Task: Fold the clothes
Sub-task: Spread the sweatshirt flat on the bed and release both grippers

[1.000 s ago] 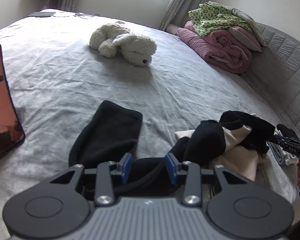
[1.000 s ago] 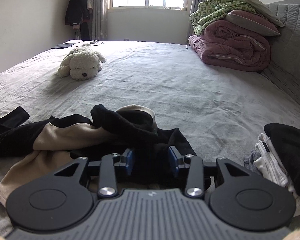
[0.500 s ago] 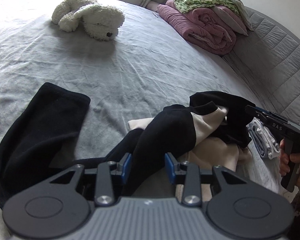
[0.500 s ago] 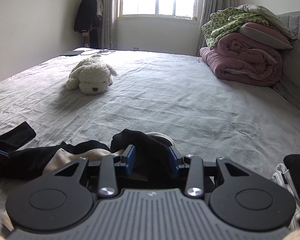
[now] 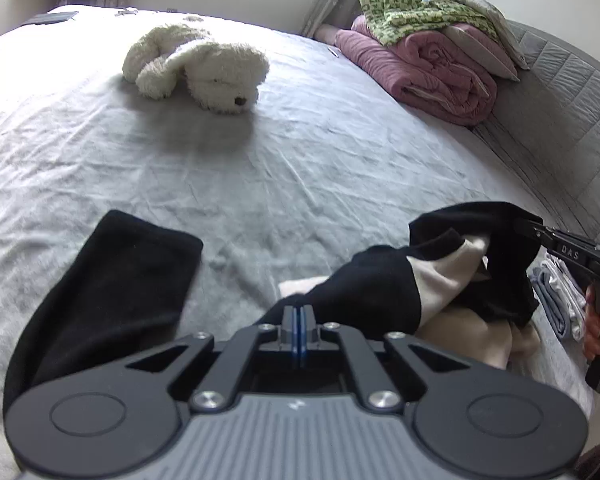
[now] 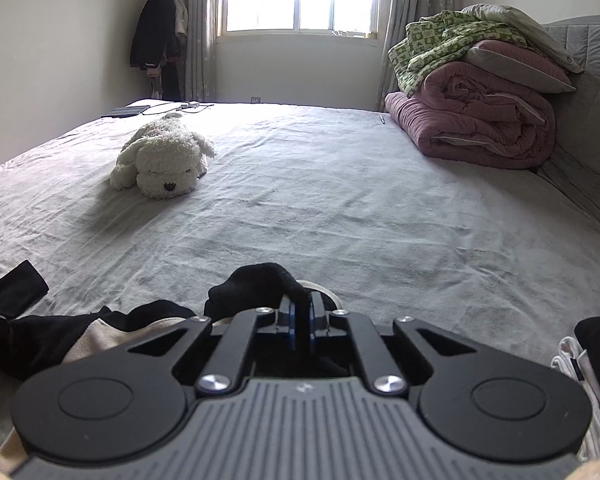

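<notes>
Black-and-cream soft fleece garment (image 5: 416, 280) lies bunched at the near edge of the grey bed sheet (image 5: 300, 152), its long axis running left to right between the two tools. The left gripper (image 5: 299, 322) is closed on a black fold; the right gripper (image 6: 300, 322) is clamped on the opposite black end, one sleeve trailing left

Right gripper (image 6: 302, 322) fingers (image 6: 291, 326) clamped on black-and-beige garment (image 6: 256, 284); plush dog (image 6: 162, 158) beyond on bed (image 6: 340, 208).

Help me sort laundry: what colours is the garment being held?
Black with beige panels: garment, clearest in the left wrist view.
</notes>
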